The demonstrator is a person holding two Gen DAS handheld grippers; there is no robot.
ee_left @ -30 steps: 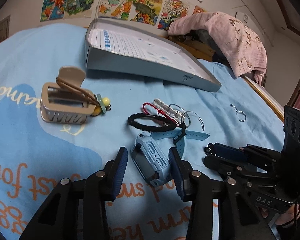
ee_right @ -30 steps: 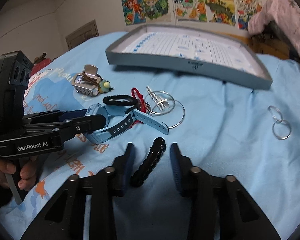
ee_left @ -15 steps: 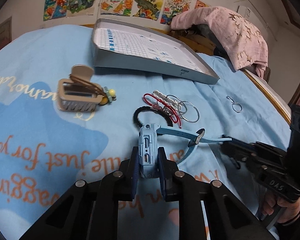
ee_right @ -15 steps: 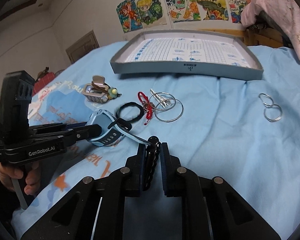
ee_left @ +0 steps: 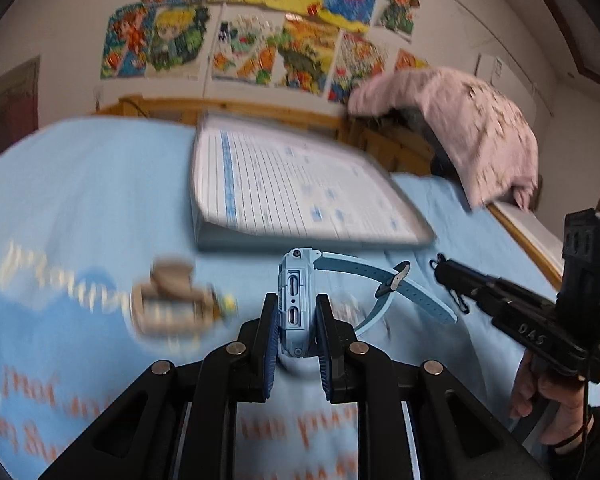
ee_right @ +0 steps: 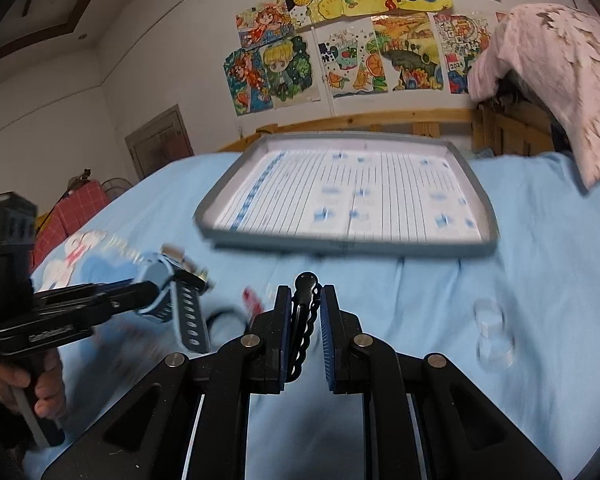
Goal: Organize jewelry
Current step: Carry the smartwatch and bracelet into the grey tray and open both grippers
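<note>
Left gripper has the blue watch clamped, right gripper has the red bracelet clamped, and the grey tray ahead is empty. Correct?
Not quite. The right gripper is clamped on a black wavy hair clip, not a red bracelet, as the right wrist view shows. The rest stands: the left gripper holds the blue watch, and the grey tray ahead is empty.

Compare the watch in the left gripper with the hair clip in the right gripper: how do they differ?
The watch is light blue and chunky; the hair clip is black and slim. The watch trails a loose strap out to the side; the clip is one wavy-edged bar. Both are clamped between the pads, the watch by the left gripper, the clip by the right gripper, lifted off the blue sheet.
</note>
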